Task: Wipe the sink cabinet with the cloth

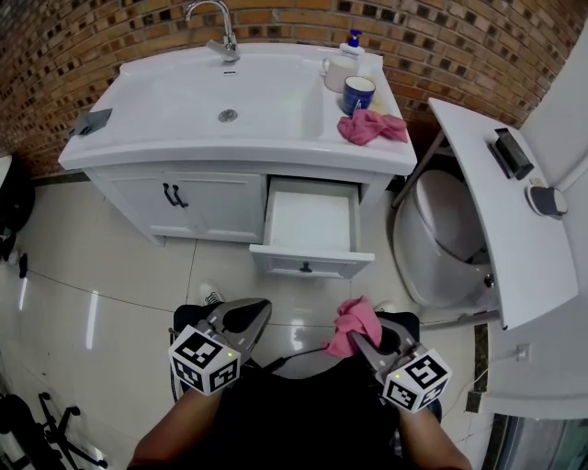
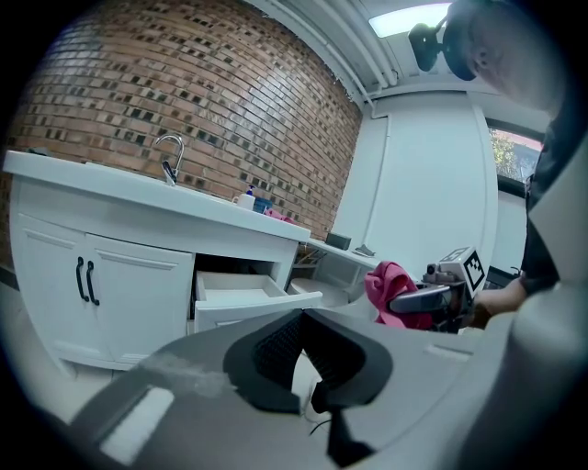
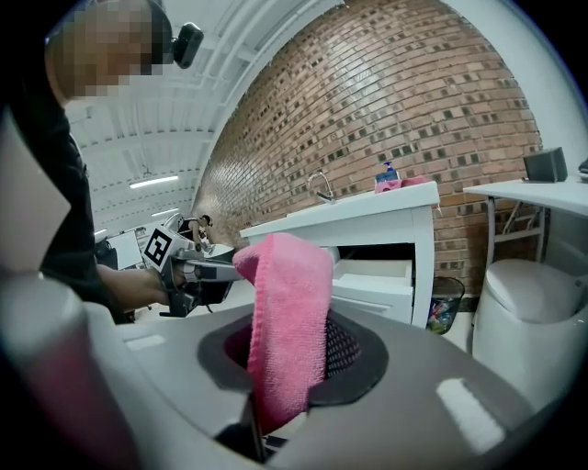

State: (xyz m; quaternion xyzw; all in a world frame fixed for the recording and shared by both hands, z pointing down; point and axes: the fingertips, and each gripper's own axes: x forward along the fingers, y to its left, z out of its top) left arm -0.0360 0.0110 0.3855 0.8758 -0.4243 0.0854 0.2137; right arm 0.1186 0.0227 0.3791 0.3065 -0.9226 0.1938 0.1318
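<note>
The white sink cabinet point(image 1: 211, 202) stands ahead against a brick wall, with its right-hand drawer point(image 1: 308, 225) pulled open. My right gripper point(image 1: 354, 338) is shut on a pink cloth point(image 1: 349, 317), low and well in front of the cabinet. In the right gripper view the cloth point(image 3: 287, 312) hangs folded over the shut jaws of that gripper point(image 3: 285, 367). My left gripper point(image 1: 257, 312) is beside it to the left, shut with nothing in it point(image 2: 303, 317). A second pink cloth point(image 1: 370, 127) lies on the countertop at the right end.
A faucet point(image 1: 220, 27), a soap bottle point(image 1: 344, 64) and a blue cup point(image 1: 358, 92) stand on the counter. A toilet point(image 1: 441, 239) sits right of the cabinet, under a white side shelf point(image 1: 496, 202). The floor is glossy tile point(image 1: 110, 294).
</note>
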